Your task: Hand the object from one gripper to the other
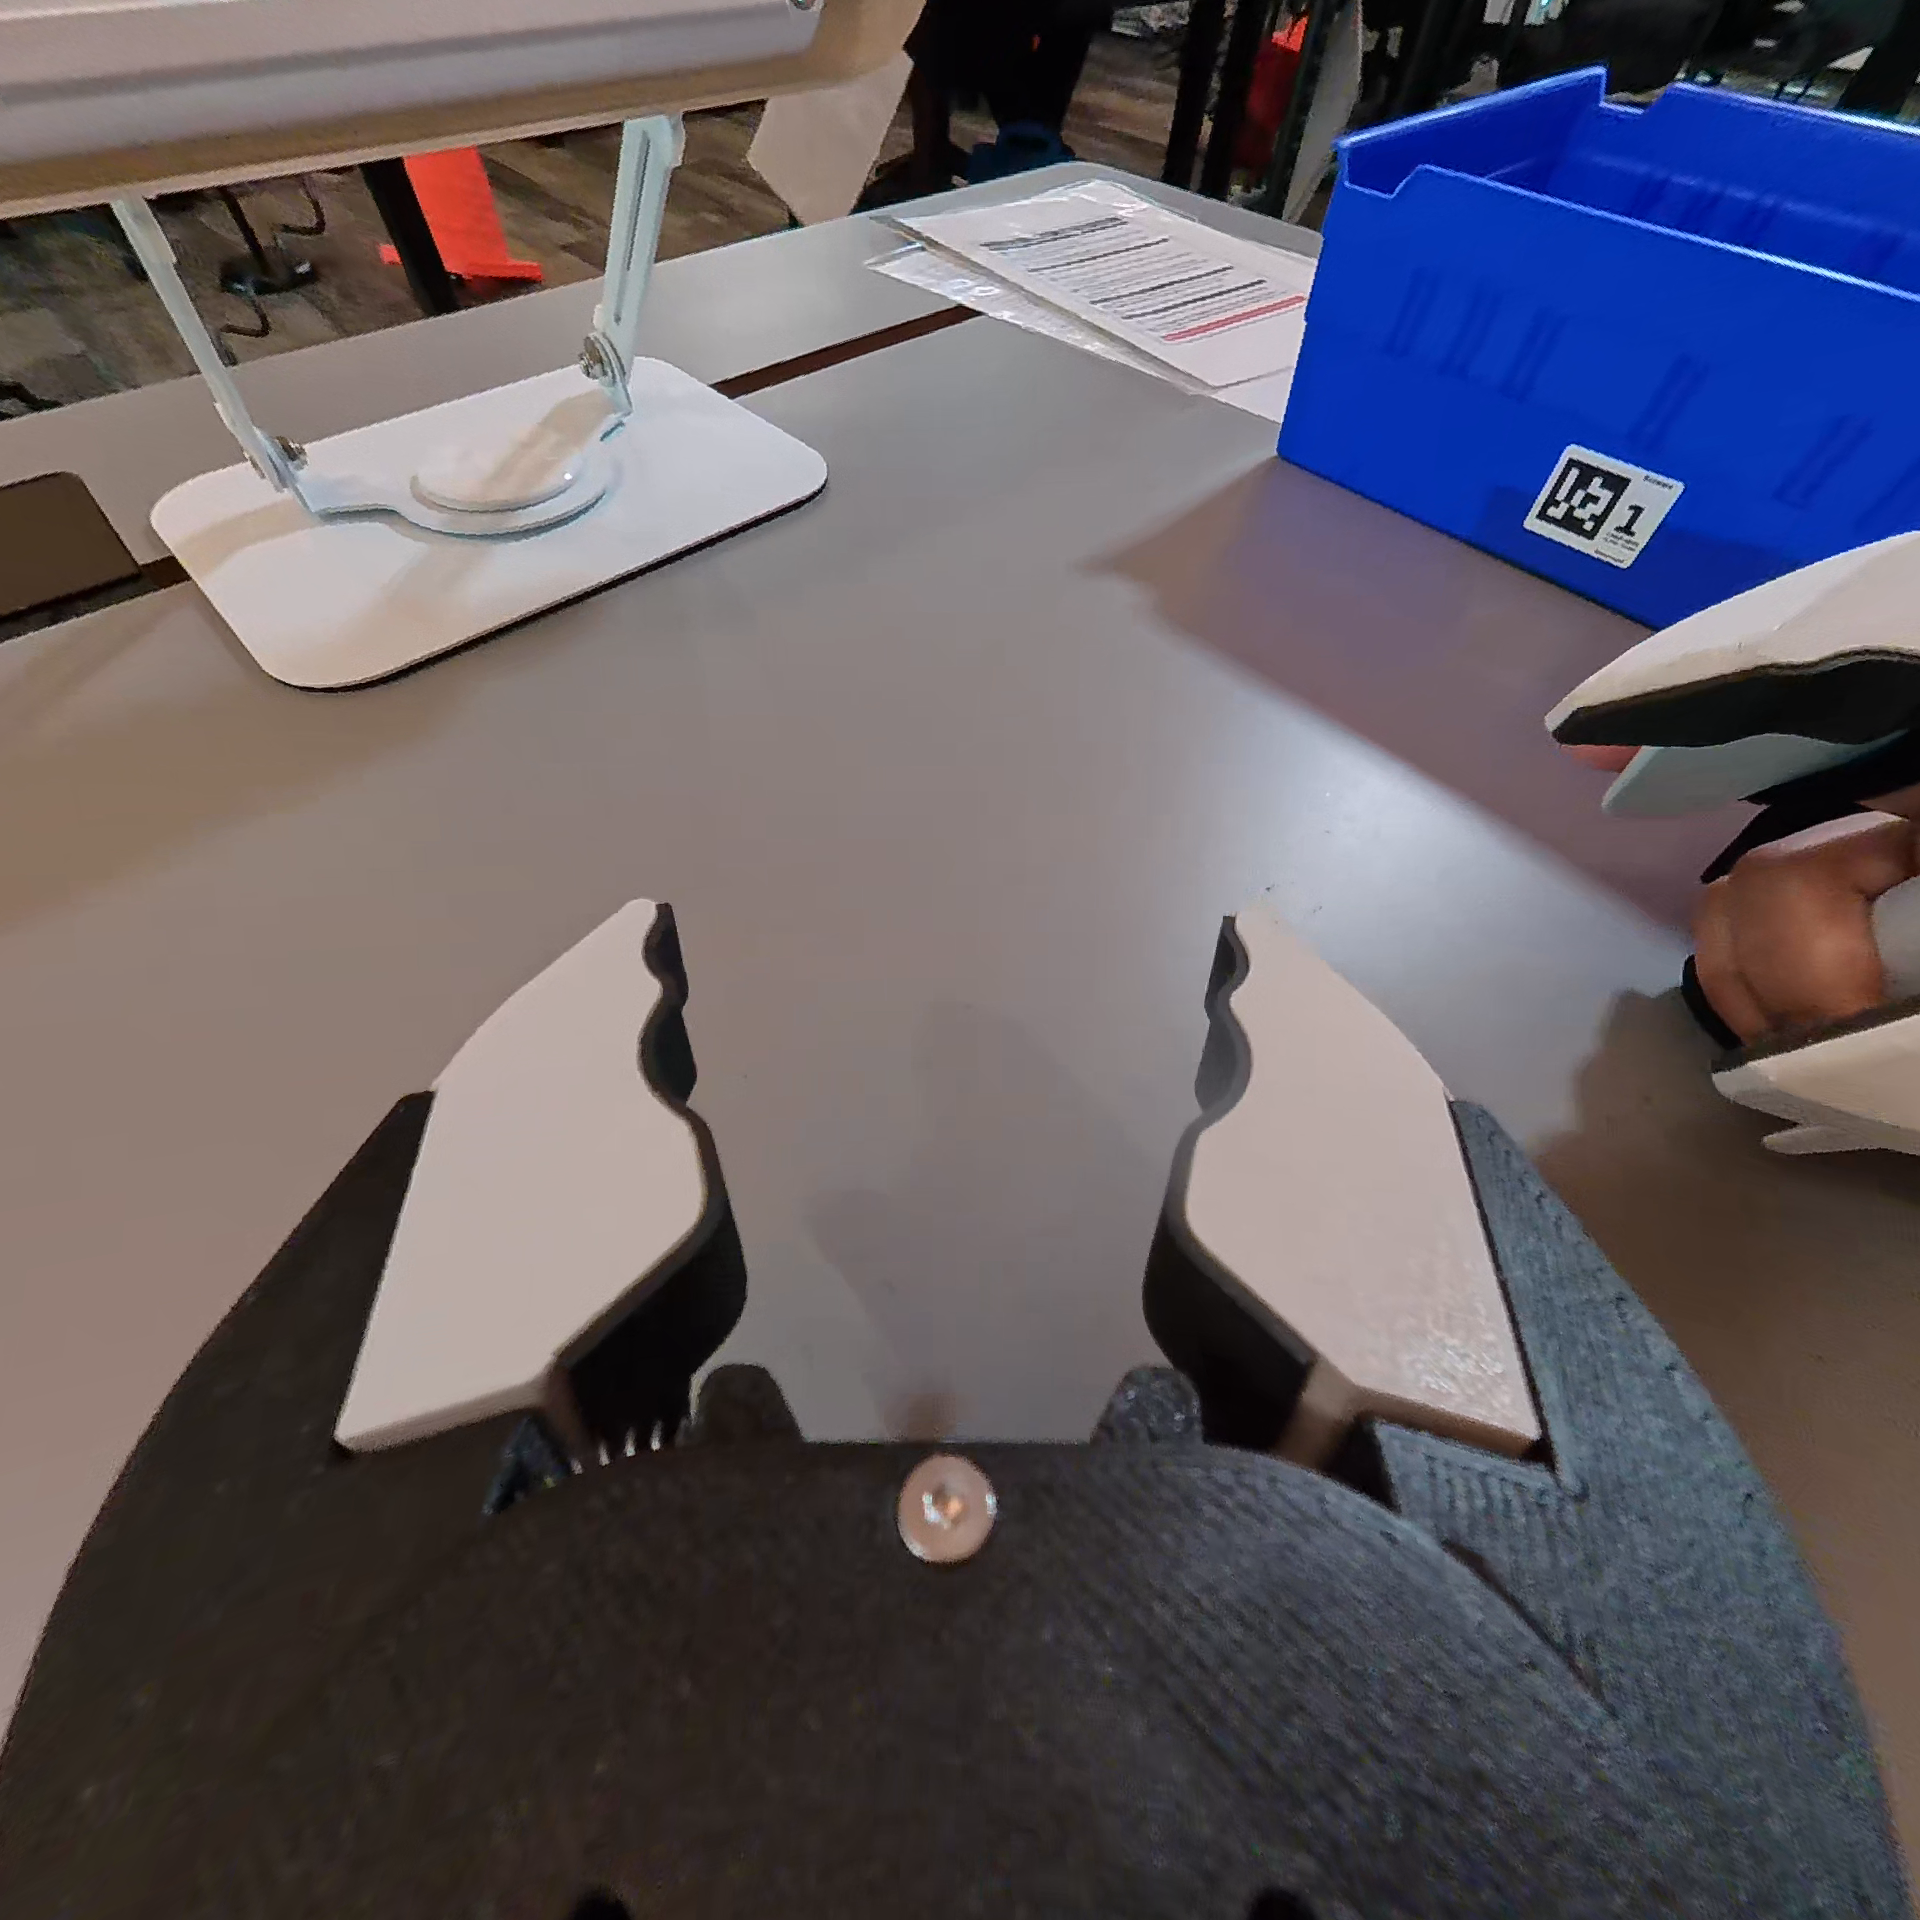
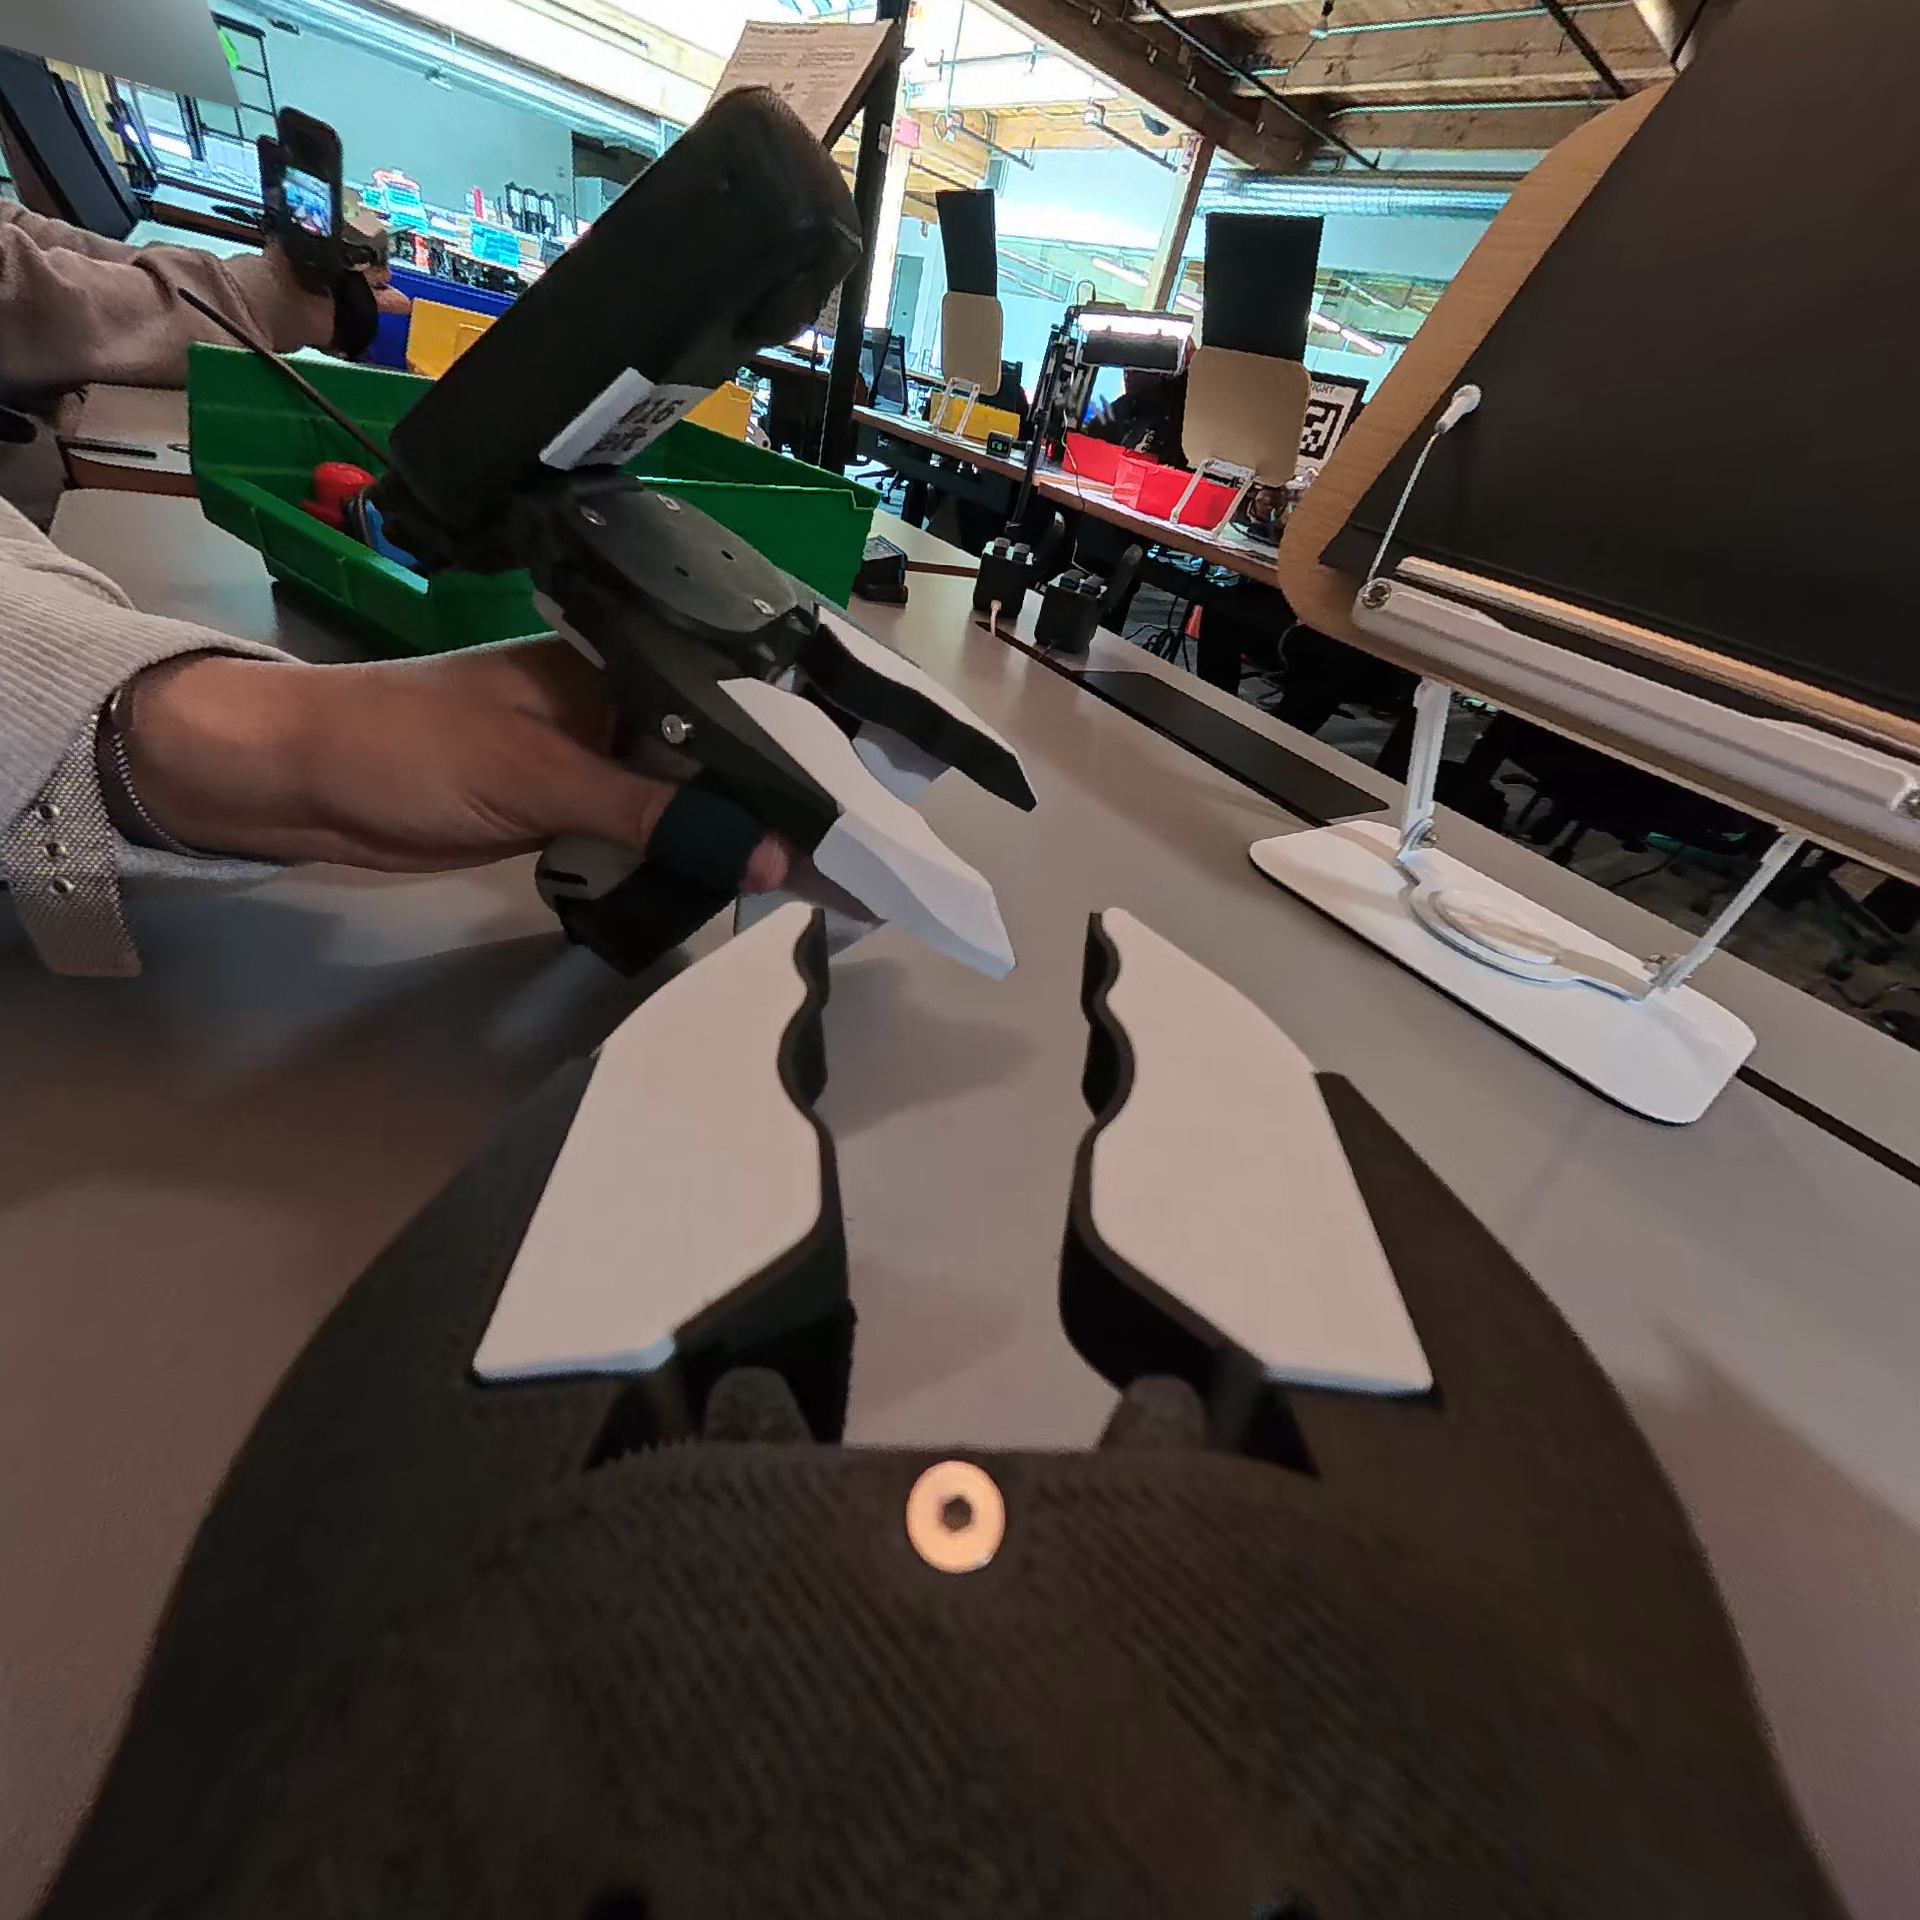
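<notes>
My left gripper (image 1: 948, 920) is open and empty, low over the grey table (image 1: 935, 675). My right gripper (image 2: 956, 925) is also open with nothing between its fingers. In the left wrist view the right gripper (image 1: 1584, 764) comes in from the right edge, held by a hand (image 1: 1787, 935). In the right wrist view the left gripper (image 2: 1013, 883) sits just ahead and to the left, held by a hand (image 2: 364, 758), with its tips close to my right fingers. A green bin (image 2: 727, 499) behind it holds a red object (image 2: 338, 488) and a blue one. Neither gripper holds anything.
A blue bin (image 1: 1558, 364) with a tag sticker stands at the far right of the table. A white stand (image 1: 488, 520) carrying a tilted board stands at the back, and it also shows in the right wrist view (image 2: 1507, 966). Sleeved papers (image 1: 1122, 281) lie beside the blue bin.
</notes>
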### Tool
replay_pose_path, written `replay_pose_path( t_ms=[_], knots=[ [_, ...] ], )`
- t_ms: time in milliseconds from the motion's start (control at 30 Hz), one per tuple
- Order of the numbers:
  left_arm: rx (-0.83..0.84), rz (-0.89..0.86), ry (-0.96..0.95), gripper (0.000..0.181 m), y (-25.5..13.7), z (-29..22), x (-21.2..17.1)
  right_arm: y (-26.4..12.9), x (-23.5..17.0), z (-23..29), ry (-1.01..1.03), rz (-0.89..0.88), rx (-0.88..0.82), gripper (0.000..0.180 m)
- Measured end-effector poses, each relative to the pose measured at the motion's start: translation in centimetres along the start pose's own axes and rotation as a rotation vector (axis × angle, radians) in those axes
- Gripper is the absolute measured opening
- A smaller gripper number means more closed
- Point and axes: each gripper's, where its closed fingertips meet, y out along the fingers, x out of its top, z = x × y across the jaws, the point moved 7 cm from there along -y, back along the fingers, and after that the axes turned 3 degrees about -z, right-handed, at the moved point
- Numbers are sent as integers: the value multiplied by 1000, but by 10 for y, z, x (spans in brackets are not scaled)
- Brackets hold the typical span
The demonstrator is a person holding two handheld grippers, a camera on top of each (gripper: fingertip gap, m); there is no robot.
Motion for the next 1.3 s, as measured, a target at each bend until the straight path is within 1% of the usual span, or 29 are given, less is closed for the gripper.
replay_pose_path(
  t_ms=[100,167,233,333,400,500,533,567,667,700,800,900,1100,1300],
  knots=[
    [9,2,5,99,0,0,0,-1,1,2,-8,-6,10,50],
    [18,5,7,102,1,0,0,-3,4,7,6,-41,53,51],
    [39,17,21,105,1,1,-1,-4,11,16,69,-86,112,55],
    [116,54,75,109,2,6,-3,2,24,37,101,-98,194,63],
    [191,128,165,115,4,12,-8,5,31,53,28,-88,228,68],
    [315,297,359,131,8,20,-19,8,37,77,-121,-93,263,76],
    [331,328,390,133,9,21,-21,9,38,84,-141,-92,284,80],
    [340,316,396,132,8,21,-19,10,39,89,-140,-93,308,88],
    [392,336,477,136,7,20,-16,13,45,101,-83,-134,370,110],
    [411,342,503,136,6,19,-15,13,48,104,-70,-158,378,114],
    [484,359,624,139,4,15,-10,13,59,115,-55,-206,386,116],
    [530,380,711,139,4,9,-7,14,64,127,-83,-196,390,117],
    [577,429,747,139,2,7,-6,22,54,134,-116,-103,340,123],
    [623,449,774,146,-1,11,-4,22,54,133,-117,-85,304,118]
  ],
)
